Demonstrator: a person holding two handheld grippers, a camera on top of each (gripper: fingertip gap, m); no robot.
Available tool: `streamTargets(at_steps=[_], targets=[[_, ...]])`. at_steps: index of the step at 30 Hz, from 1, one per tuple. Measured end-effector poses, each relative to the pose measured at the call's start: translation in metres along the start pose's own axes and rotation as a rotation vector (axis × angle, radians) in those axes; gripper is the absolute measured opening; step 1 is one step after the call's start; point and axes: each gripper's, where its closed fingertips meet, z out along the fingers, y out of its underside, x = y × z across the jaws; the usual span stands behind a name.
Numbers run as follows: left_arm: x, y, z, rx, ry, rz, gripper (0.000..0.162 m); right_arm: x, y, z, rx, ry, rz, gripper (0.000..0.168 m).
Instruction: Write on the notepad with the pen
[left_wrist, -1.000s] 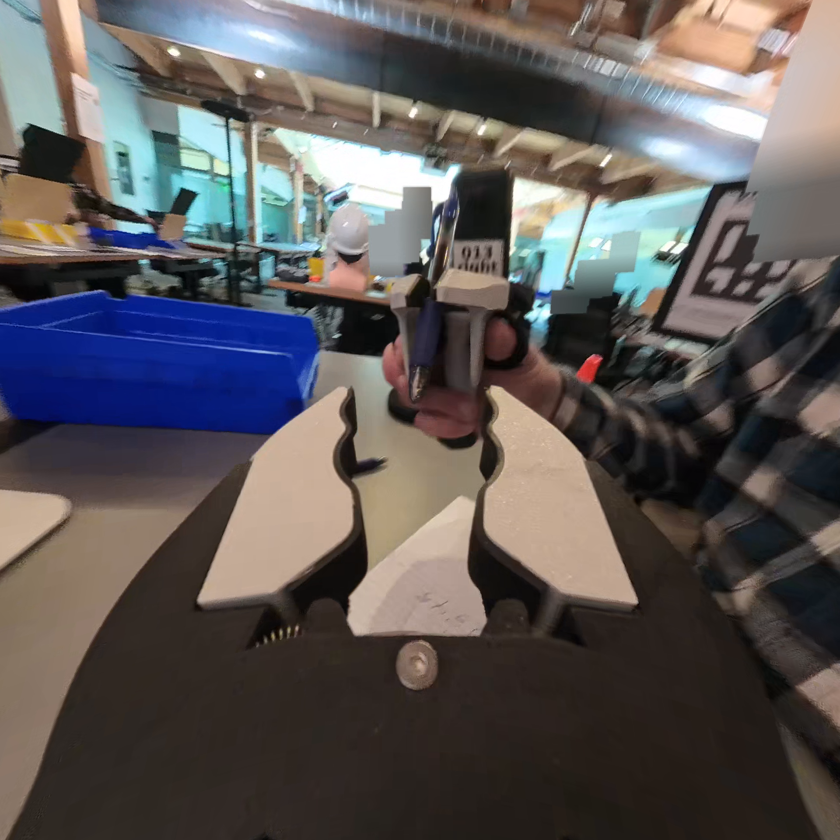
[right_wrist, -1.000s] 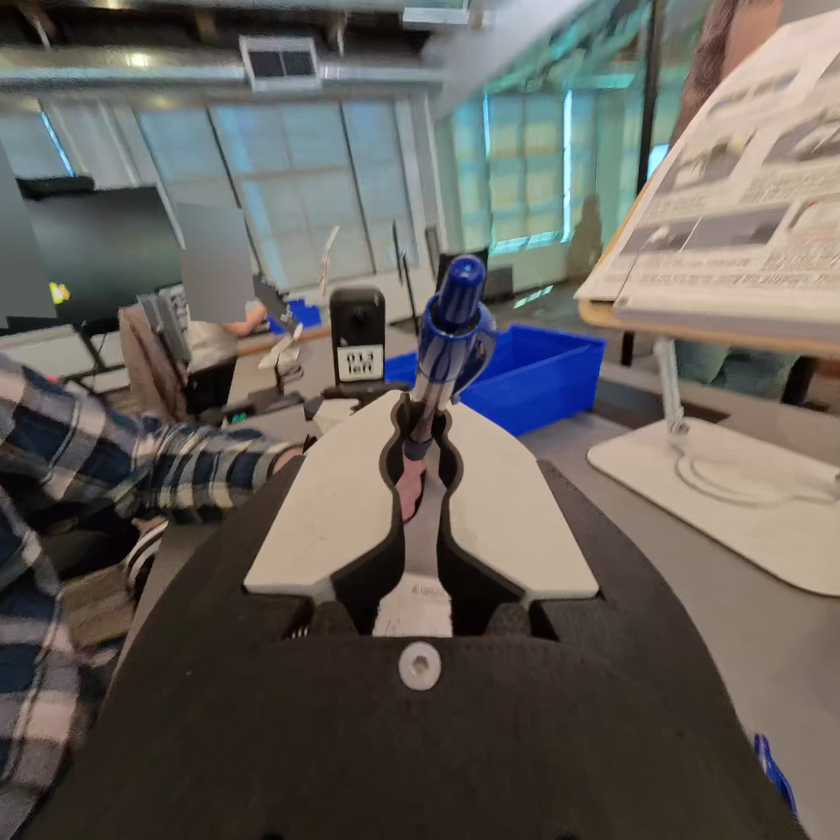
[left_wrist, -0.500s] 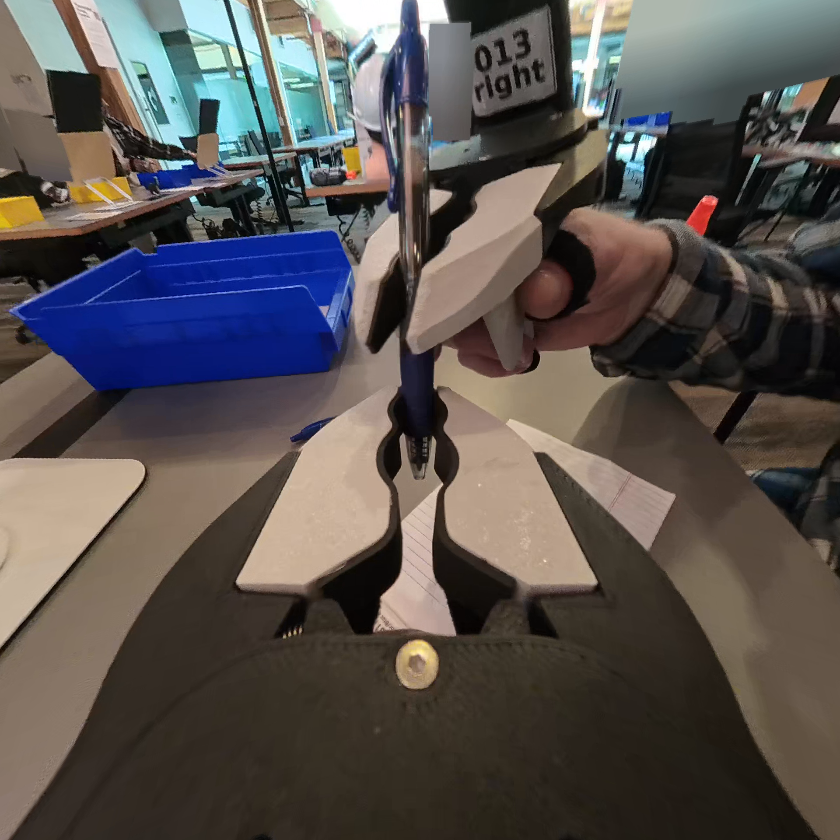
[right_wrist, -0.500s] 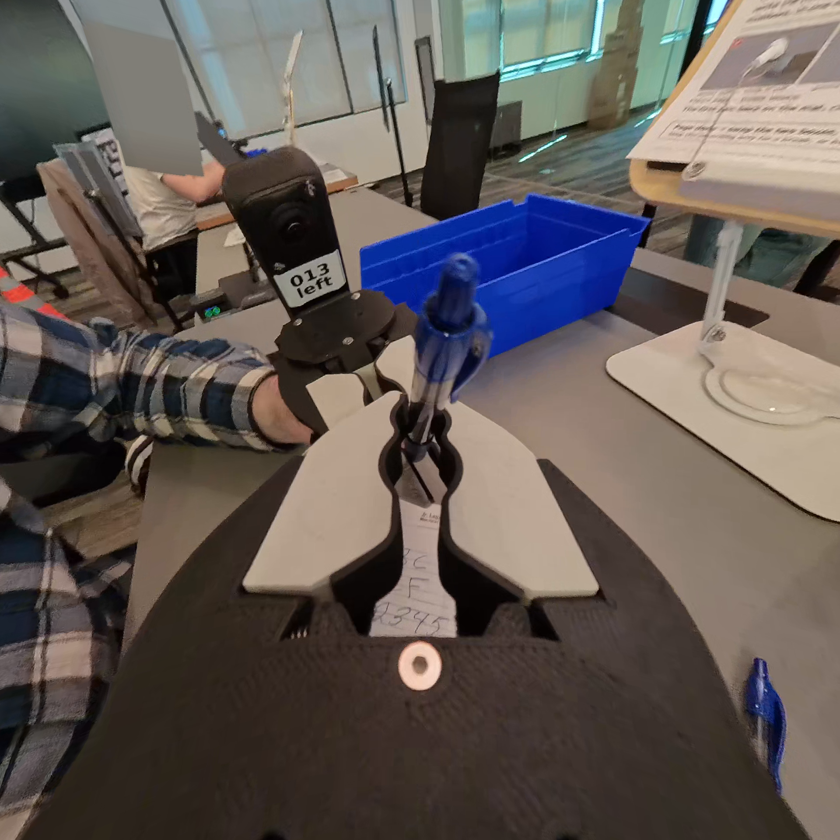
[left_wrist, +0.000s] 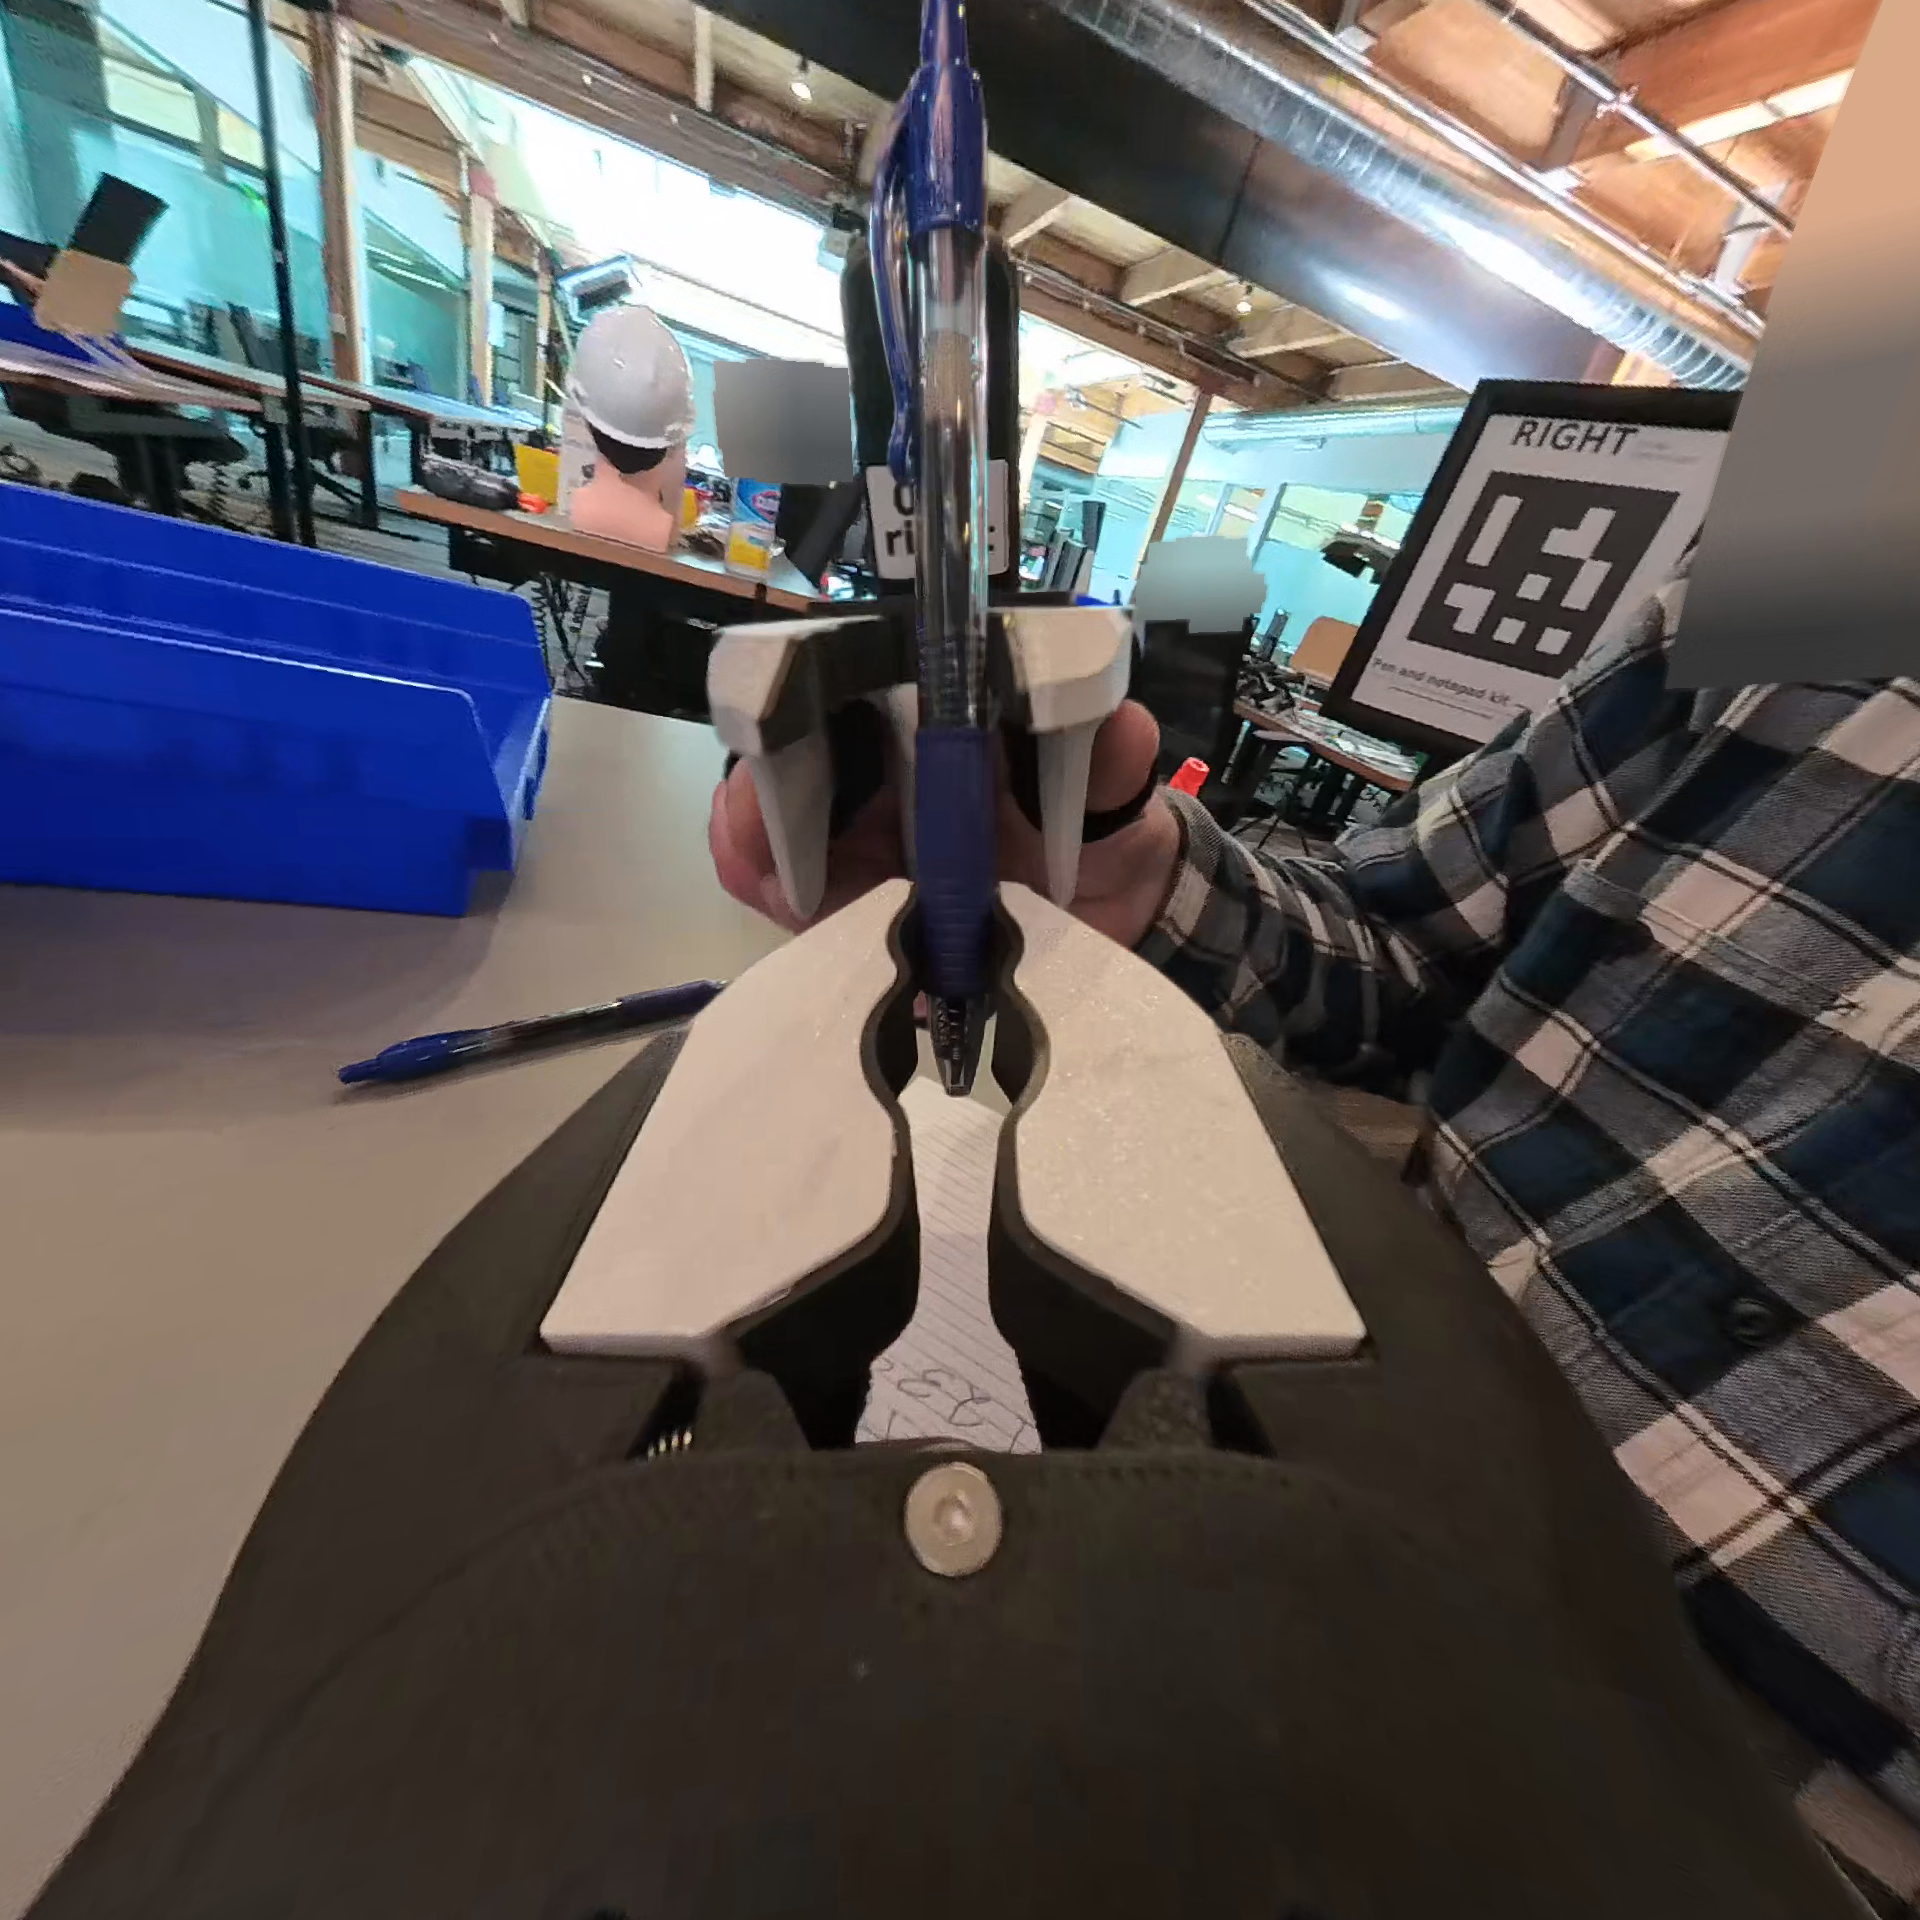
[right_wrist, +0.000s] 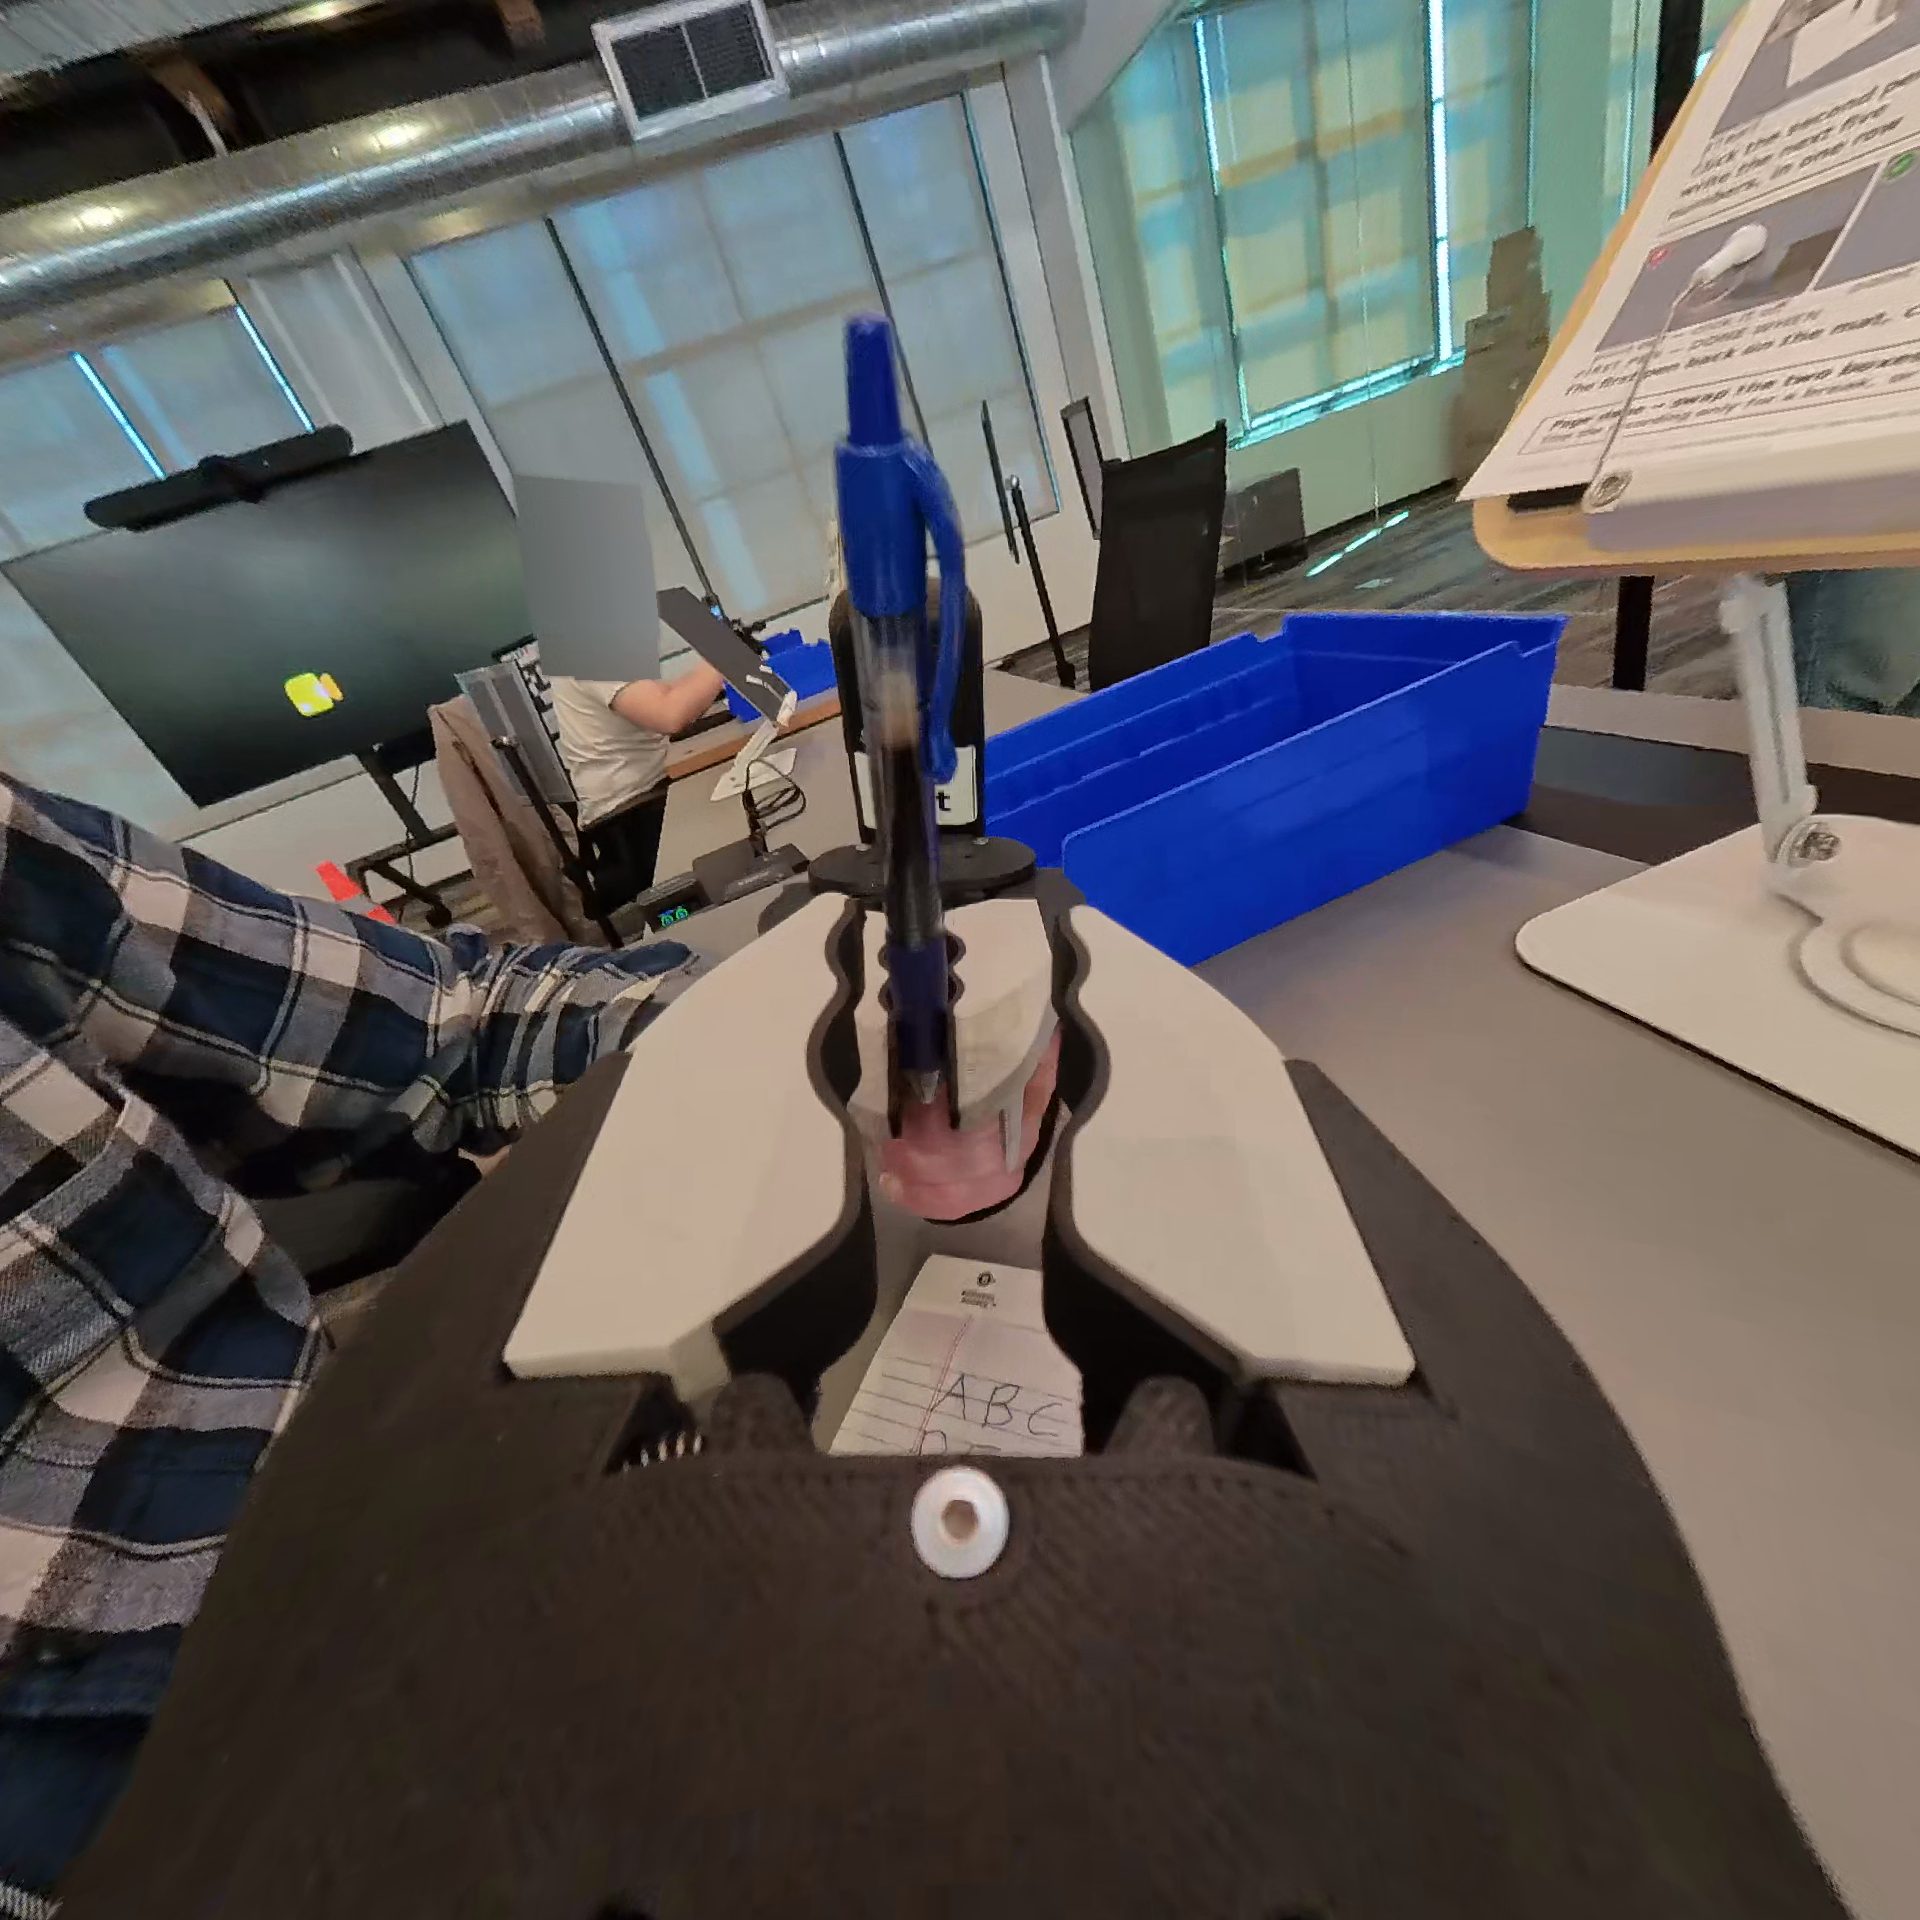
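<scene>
While left tool grips upright blue pen, right tool spread wide

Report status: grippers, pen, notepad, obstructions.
Left gripper shut on pen, upright. Right gripper open. Notepad below, partly written. Nothing blocking.

Upright pen between open right gripper's fingers
</scene>
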Motion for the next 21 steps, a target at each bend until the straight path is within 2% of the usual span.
streamTargets(at_steps=[2,7,10,11,13,15,18,19,21], targets=[[0.005,0.001,0.003,-0.005,0.031,-0.004,0.010,-0.003,0.002,0.002,-0.006,-0.012,-0.013,0.034],[0.005,0.001,0.002,0.008,0.045,-0.029,0.010,-0.013,0.002,0.004,0.000,-0.046,-0.047,0.011],[0.008,-0.002,0.002,0.017,0.061,-0.011,0.010,-0.016,-0.001,0.003,-0.010,-0.042,-0.078,0.011],[0.008,-0.003,0.001,0.011,0.053,0.008,0.016,-0.015,-0.006,0.000,-0.008,-0.036,-0.071,0.011],[-0.004,-0.001,-0.002,-0.035,-0.036,0.042,0.052,-0.005,-0.021,-0.015,-0.014,0.028,-0.068,0.011],[-0.009,-0.005,-0.008,-0.013,-0.077,0.092,0.040,0.012,-0.028,-0.037,-0.081,0.117,-0.054,0.011],[-0.019,-0.003,-0.014,-0.016,-0.128,0.116,0.005,0.042,-0.027,-0.076,-0.213,0.274,-0.007,0.011],[-0.024,-0.005,-0.015,-0.005,-0.165,0.117,0.000,0.056,-0.026,-0.090,-0.252,0.358,-0.011,0.011],[-0.029,-0.002,-0.015,-0.016,-0.203,0.130,0.000,0.073,-0.008,-0.109,-0.398,0.448,-0.001,0.010]])
